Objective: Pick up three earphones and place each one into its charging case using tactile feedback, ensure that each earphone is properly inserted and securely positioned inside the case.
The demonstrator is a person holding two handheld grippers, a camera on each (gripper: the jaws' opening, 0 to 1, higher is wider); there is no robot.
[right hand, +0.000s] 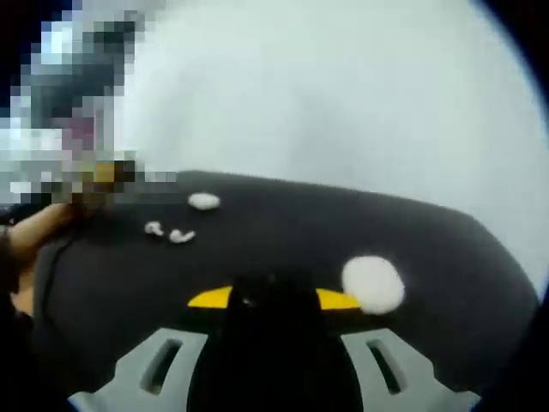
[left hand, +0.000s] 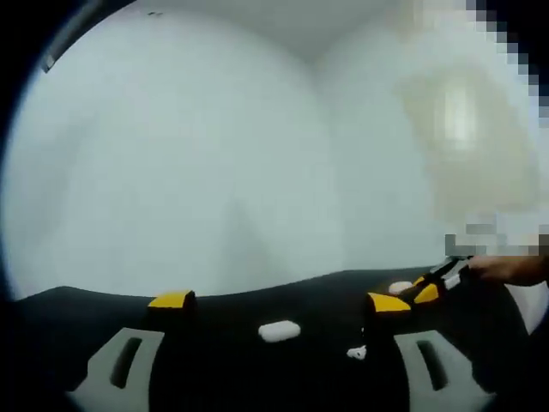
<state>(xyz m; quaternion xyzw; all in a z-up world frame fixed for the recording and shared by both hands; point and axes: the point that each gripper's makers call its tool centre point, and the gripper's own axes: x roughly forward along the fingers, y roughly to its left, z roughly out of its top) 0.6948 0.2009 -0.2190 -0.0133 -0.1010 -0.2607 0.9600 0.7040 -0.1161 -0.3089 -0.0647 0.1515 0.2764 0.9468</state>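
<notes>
On a black mat (left hand: 223,313) a white charging case (left hand: 279,330) lies between the jaws of my left gripper (left hand: 280,301), which stand wide open with nothing held. A small white earphone (left hand: 356,352) lies by the right jaw, and another white piece (left hand: 400,287) sits farther back. My right gripper (left hand: 436,285) enters there from the right. In the right gripper view my right gripper (right hand: 273,299) is open over the mat, nothing between its yellow tips. A round white case (right hand: 373,283) sits by its right tip. Two earphones (right hand: 154,228) (right hand: 180,236) and another case (right hand: 203,202) lie farther off.
A plain white wall (left hand: 189,154) stands behind the mat's far edge. A person's hand (right hand: 34,236) holds the left gripper (right hand: 103,176) at the mat's left side. The mat's far edge (right hand: 360,196) curves down to the right.
</notes>
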